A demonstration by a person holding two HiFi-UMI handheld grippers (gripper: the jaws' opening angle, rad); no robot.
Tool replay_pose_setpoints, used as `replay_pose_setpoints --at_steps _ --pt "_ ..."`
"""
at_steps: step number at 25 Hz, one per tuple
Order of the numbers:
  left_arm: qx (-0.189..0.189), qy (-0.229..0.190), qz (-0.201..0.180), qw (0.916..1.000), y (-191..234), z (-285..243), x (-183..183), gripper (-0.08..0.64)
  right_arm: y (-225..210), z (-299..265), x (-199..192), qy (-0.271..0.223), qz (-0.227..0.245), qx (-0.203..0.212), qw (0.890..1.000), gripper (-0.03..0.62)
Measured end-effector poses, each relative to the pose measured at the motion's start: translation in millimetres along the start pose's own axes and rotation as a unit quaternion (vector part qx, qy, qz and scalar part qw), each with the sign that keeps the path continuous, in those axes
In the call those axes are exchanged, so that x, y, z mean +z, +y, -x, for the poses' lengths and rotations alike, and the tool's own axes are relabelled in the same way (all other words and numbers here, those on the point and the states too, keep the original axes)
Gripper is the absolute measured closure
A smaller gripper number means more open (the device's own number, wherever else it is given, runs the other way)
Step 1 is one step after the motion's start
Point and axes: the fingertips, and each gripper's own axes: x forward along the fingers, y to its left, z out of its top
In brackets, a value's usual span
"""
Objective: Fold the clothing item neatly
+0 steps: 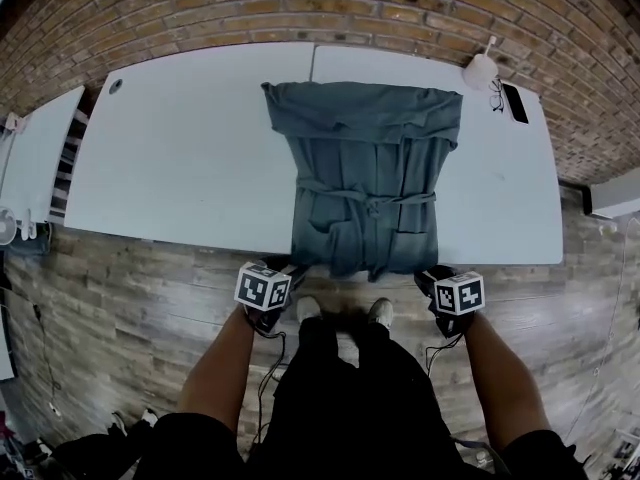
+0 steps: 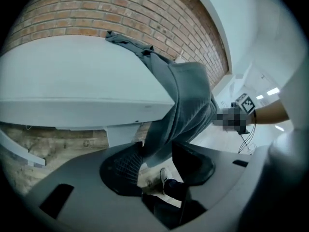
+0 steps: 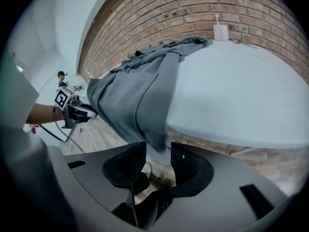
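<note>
Both left hand-held gripper [image 2: 158, 153] and right hand-held gripper [image 3: 158, 151] hold jaws apart, seemingly unclamped, at the hem of the grey belted robe [image 1: 370, 178] overhanging the white bench [image 1: 180, 158].

Head view steeply down; gripper views low at table [image 1: 180, 158] edge.
Both look close along hanging garment [image 2: 186, 105] toward brick wall [image 3: 203, 13]; all three share garment, table.

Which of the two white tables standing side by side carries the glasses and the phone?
The right-hand table, whose far corner holds the glasses and dark phone; the left-hand table bears only an edge of the grey robe.
</note>
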Motion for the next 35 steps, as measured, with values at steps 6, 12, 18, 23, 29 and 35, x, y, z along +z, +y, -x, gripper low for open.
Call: replay_pose_setpoints --at_steps 6,12,18,23,29,35 --pt "0.004 -0.014 0.0 0.9999 -2.8 8.7 3.9 0.515 12.9 -4.8 4.8 0.0 0.056 0.017 0.998 0.564" --pt "-0.031 0.002 -0.048 0.9984 -23.8 31.4 0.3 0.523 29.4 19.8 7.4 -0.009 0.089 0.046 0.995 0.575" --pt "-0.076 -0.039 -0.077 0.9933 -59.0 72.3 27.1 0.525 53.1 61.2 29.4 -0.057 0.11 0.069 0.99 0.575" --pt "-0.119 -0.097 -0.086 0.9844 -85.5 100.2 75.9 0.525 73.1 86.0 63.2 -0.098 0.142 0.07 0.982 0.575" --pt "-0.147 -0.16 -0.063 0.9742 -89.9 122.3 137.0 0.526 86.1 105.1 116.5 -0.141 0.166 0.06 0.974 0.575" --pt "-0.112 -0.187 -0.084 0.9723 -69.4 133.1 190.2 0.528 71.5 115.0 176.4 -0.171 0.16 0.031 0.972 0.575"
